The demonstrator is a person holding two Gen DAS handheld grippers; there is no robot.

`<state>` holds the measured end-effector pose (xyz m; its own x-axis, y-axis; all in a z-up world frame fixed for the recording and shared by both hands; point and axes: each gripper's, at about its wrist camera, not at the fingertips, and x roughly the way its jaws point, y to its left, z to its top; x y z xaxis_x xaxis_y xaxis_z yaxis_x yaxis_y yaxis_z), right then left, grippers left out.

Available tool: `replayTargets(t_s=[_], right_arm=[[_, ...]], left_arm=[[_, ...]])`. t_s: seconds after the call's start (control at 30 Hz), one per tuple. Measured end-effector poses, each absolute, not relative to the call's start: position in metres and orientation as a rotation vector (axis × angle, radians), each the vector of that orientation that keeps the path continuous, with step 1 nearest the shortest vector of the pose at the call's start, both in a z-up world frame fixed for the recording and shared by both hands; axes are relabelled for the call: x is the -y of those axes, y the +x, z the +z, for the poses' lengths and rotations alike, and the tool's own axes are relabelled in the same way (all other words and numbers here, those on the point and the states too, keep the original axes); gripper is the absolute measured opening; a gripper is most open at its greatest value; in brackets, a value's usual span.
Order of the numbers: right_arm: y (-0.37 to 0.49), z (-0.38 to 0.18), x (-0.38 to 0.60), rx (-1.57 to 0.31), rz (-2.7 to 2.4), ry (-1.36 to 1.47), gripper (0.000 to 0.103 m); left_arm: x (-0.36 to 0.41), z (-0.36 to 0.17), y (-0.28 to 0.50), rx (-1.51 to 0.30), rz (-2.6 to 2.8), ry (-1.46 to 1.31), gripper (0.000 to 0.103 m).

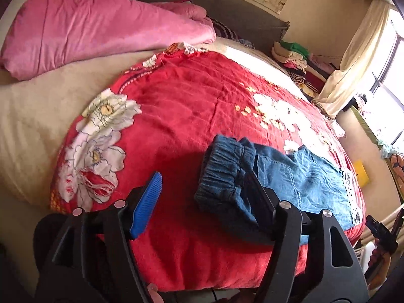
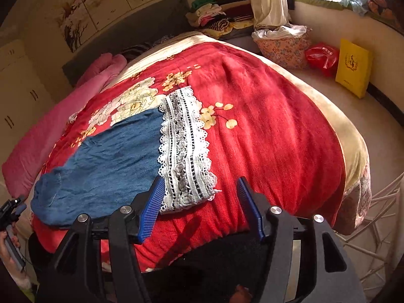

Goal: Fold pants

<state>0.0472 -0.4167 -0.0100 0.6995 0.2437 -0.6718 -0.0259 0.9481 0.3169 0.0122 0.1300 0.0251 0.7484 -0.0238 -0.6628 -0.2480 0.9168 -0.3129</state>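
Blue denim pants (image 1: 298, 174) with an elastic waistband (image 1: 222, 174) and white lace cuffs (image 2: 185, 149) lie flat on a red floral blanket (image 1: 189, 106). My left gripper (image 1: 204, 194) is open above the near edge, with the waistband end between its fingers. Its right finger is partly hidden behind the cloth. My right gripper (image 2: 200, 202) is open, its fingers standing on either side of the near corner of the lace cuffs, and the denim leg (image 2: 108, 161) stretches away to the left.
A pink quilt (image 1: 101, 30) lies rolled at the far left of the bed. Piles of clothes (image 2: 217, 17), a floral basket (image 2: 282, 45), a red bag (image 2: 322, 56) and a yellow bag (image 2: 353, 68) sit beyond the bed near the window wall.
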Motion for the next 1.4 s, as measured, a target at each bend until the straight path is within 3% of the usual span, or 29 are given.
replayTargets(t_s=[0.3,0.57,0.77,1.0,1.17,1.4], right_arm=[[0.062,0.016,0.334,-0.734,0.367,0.174,0.063],[0.083,-0.006,0.284,-0.837,0.446,0.119,0.063],[0.095,-0.037,0.309,-0.935,0.343,0.165,0.063],[0.097,-0.051,0.325,-0.946,0.349,0.236,0.065],[0.082,-0.031,0.338,-0.877,0.366,0.292,0.067],[0.06,-0.005,0.378,-0.793,0.291,0.322,0.077]], left_arm=[[-0.054,0.051,0.061,-0.705,-0.118,-0.33,0.066],[0.028,0.005,0.125,-0.867,-0.284,-0.211,0.066],[0.013,-0.034,0.152,-0.959,-0.19,-0.221,0.066],[0.002,-0.043,0.154,-0.952,-0.199,-0.262,0.066],[0.012,-0.023,0.142,-0.935,-0.232,-0.263,0.084],[0.045,0.019,0.129,-0.859,-0.287,-0.191,0.091]])
